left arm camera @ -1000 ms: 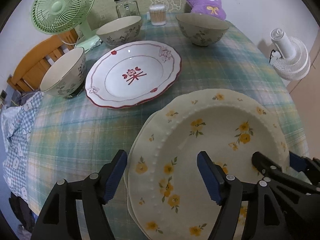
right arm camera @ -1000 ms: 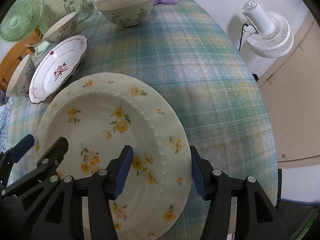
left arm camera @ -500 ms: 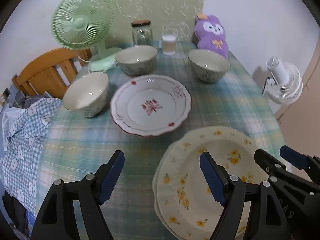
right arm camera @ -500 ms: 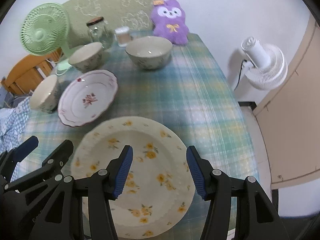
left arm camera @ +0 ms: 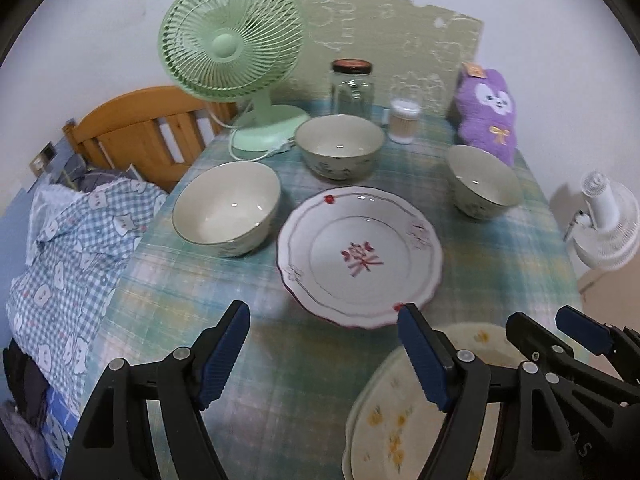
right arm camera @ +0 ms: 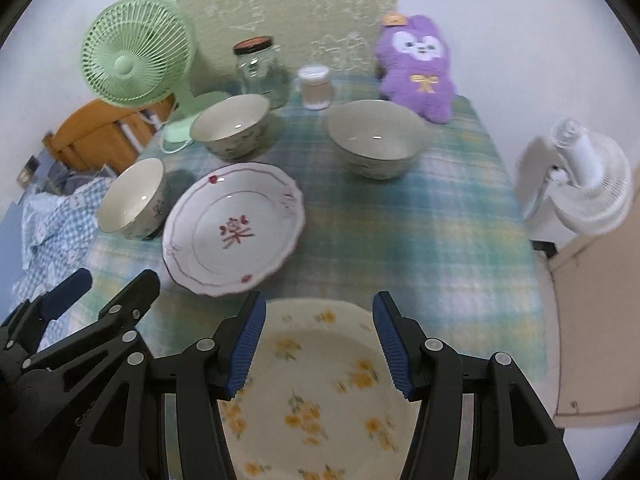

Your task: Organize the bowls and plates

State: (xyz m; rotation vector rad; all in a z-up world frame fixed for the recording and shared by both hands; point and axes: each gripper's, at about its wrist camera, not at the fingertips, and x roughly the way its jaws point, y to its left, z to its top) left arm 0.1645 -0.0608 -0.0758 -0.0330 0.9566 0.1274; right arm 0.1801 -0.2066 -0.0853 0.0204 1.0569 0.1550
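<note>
Two stacked cream plates with yellow flowers (left arm camera: 384,412) (right arm camera: 320,380) lie at the table's near edge. Beyond them sits a white plate with red trim (left arm camera: 360,256) (right arm camera: 234,232). Three cream bowls stand apart: one at the left (left arm camera: 226,208) (right arm camera: 132,200), one at the back (left arm camera: 340,146) (right arm camera: 230,126), one at the right (left arm camera: 482,182) (right arm camera: 376,138). My left gripper (left arm camera: 322,318) (right arm camera: 116,278) hangs above the cloth left of the yellow plates, its jaws closing slightly on nothing. My right gripper (right arm camera: 319,300) (left arm camera: 540,318) is open above the yellow plates, clear of them.
A green fan (left arm camera: 230,36), a glass jar (left arm camera: 352,88), a cotton-swab tub (left arm camera: 404,120) and a purple plush (left arm camera: 488,112) line the table's far edge. A white fan (left arm camera: 604,220) stands on the floor at the right. A wooden headboard (left arm camera: 140,132) and checked bedding (left arm camera: 68,240) lie left.
Both grippers have risen and drawn back from the yellow-flower plates, which stay on the table. The plates now sit low in both views and the whole table shows.
</note>
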